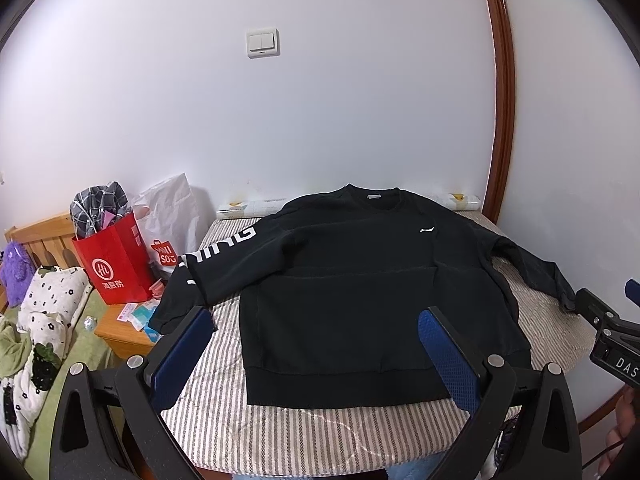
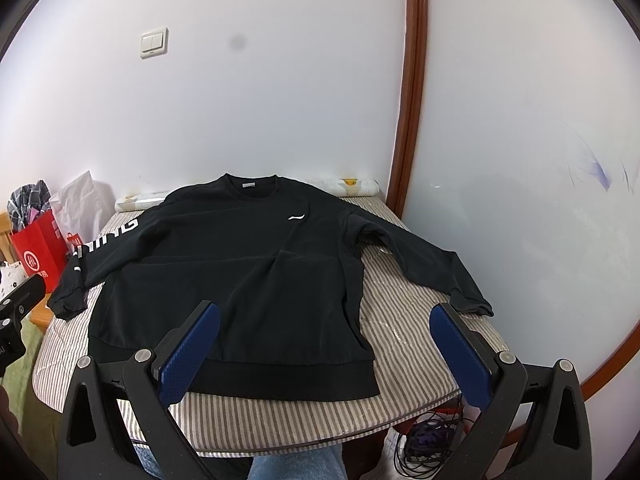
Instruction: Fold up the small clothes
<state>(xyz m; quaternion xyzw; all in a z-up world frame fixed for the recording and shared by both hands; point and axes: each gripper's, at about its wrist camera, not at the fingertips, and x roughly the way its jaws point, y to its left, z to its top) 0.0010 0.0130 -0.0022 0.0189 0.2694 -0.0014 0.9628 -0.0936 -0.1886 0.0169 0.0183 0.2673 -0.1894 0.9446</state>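
A black sweatshirt (image 1: 352, 292) (image 2: 240, 272) lies flat, front up, on a striped table cover (image 1: 280, 432) (image 2: 408, 320). Its collar is at the far side and its hem faces me. Both sleeves are spread out; the left sleeve (image 1: 208, 268) carries white letters and hangs over the table's left edge, and the right sleeve (image 2: 432, 268) ends near the right edge. My left gripper (image 1: 316, 328) hovers open above the hem, holding nothing. My right gripper (image 2: 326, 322) is also open and empty, above the hem's right part. The right gripper's body (image 1: 608, 328) shows at the far right of the left wrist view.
A white wall stands behind the table, with a brown door frame (image 2: 408, 120) on the right. Left of the table sit a red paper bag (image 1: 116, 264), a white bag (image 1: 168, 216), a wooden nightstand (image 1: 120, 332) and bedding (image 1: 44, 320). Cables (image 2: 424, 440) lie under the table's right side.
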